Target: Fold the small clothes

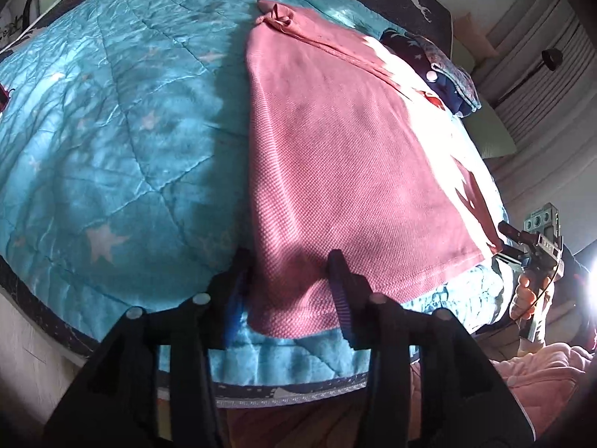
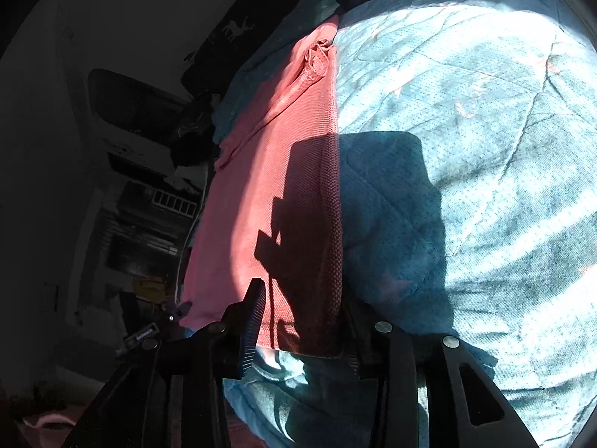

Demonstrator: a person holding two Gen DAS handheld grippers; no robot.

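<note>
A pink knit shirt (image 1: 335, 142) lies flat on the bed, collar (image 1: 276, 18) at the far end and hem toward me. My left gripper (image 1: 289, 276) stands open over the hem's near left corner, with the fabric lying loose between its black fingers (image 1: 337, 280). In the right wrist view the same shirt (image 2: 268, 171) runs away from me, half in shadow. My right gripper (image 2: 302, 310) is open astride the hem, its right finger partly hidden behind the cloth. In the left wrist view that gripper (image 1: 522, 246) sits at the shirt's near right corner, held by a hand (image 1: 526, 295).
A teal star-print quilt (image 1: 112, 130) covers the bed, its edge (image 1: 283, 388) close below the left gripper. Dark blue folded clothes (image 1: 429, 63) lie beyond the shirt at the far right. Pink padded fabric (image 1: 541, 373) shows at the lower right. Strong sunlight washes out the shirt's right side.
</note>
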